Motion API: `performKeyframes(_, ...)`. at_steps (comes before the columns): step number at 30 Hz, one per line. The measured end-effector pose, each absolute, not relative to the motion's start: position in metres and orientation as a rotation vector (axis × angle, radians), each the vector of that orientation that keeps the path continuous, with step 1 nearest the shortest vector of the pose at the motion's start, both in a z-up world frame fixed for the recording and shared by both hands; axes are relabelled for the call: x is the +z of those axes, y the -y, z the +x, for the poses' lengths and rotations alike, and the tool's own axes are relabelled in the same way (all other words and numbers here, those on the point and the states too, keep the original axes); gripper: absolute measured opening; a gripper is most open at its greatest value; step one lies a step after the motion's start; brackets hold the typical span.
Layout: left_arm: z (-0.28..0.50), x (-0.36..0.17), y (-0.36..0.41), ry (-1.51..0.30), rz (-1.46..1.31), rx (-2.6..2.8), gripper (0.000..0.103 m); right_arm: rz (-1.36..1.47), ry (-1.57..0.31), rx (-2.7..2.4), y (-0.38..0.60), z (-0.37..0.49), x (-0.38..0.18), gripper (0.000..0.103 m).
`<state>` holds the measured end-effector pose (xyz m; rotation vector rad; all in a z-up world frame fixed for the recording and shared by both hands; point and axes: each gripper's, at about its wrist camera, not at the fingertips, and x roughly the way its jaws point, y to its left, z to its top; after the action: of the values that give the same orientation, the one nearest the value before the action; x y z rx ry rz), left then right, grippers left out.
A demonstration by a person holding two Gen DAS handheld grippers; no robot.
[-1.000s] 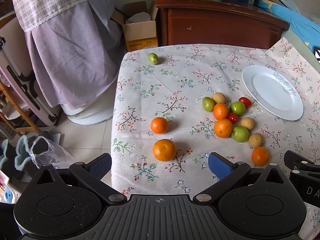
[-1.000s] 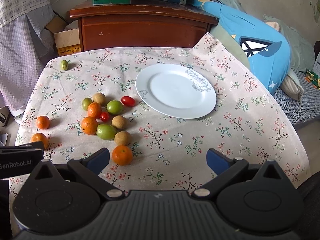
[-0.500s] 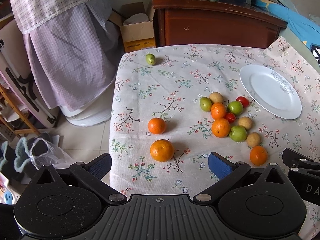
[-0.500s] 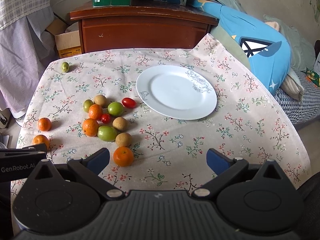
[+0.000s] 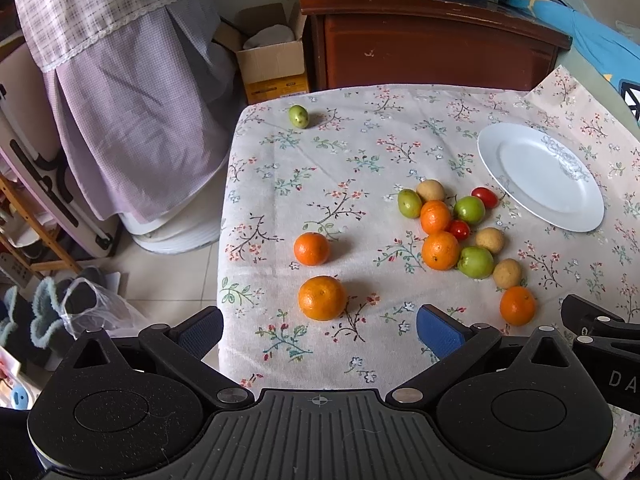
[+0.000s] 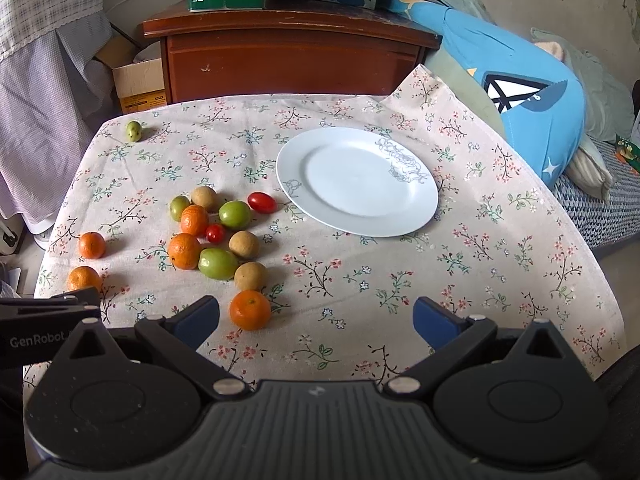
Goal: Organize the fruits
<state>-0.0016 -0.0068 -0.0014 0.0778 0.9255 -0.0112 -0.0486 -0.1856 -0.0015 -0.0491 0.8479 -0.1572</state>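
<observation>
On the floral tablecloth (image 6: pixel 460 264): white plate (image 6: pixel 356 222) bare, fruit cluster (image 6: pixel 212 236) just left of it, two oranges (image 5: pixel 312 248) apart near left edge, one green fruit (image 5: pixel 299 116) alone at far corner. Left gripper (image 5: pixel 320 326) and right gripper (image 6: pixel 316 316) both spread wide, holding nothing, above the near edge.

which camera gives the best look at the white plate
The right wrist view: the round white ceramic plate sits whole near the middle, bare, its grey line pattern clear. The left wrist view shows it whole too, but foreshortened near the right edge.
</observation>
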Motion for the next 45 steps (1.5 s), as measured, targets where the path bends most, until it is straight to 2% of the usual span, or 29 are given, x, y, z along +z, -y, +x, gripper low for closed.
performKeyframes(21, 0.010, 0.007, 0.022, -0.931, 0.143, -0.083, 0.103, 0.036, -0.853, -0.136, 0.203, -0.048, -0.005, 0.102)
performKeyframes(32, 0.048, 0.042, -0.005, -0.853, 0.173, -0.201, 0.103, 0.242, -0.728, 0.042, 0.253, -0.068, 0.005, 0.102)
performKeyframes(38, 0.048, 0.032, -0.009, -0.893, 0.175, -0.238, 0.103, 0.305, -0.707, 0.054, 0.277, -0.070, -0.001, 0.102)
performKeyframes(45, 0.042, 0.005, -0.005, -0.977, 0.221, -0.276, 0.103, 0.276, -0.768, 0.100, 0.273, -0.066, -0.021, 0.102)
